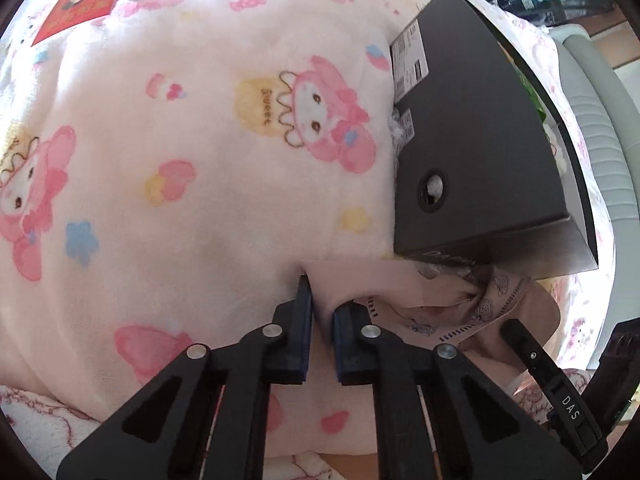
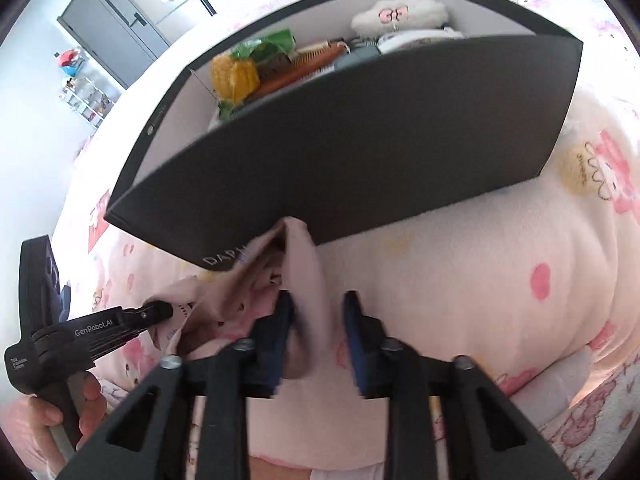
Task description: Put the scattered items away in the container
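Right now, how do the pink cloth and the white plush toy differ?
The pink cloth lies crumpled on the blanket outside the black box; the white plush toy sits inside it. The cloth is thin pale pink fabric; the toy is fluffy and white with a pink bow. Both are soft.

Left wrist view looks steeply down, close over the blanket point(image 1: 168, 184), with the black box point(image 1: 472, 152) at its right. Right wrist view faces the box's point(image 2: 360, 152) long side, near enough to peer over its rim. Both share the box and the pink cloth point(image 2: 296, 276) at its corner.
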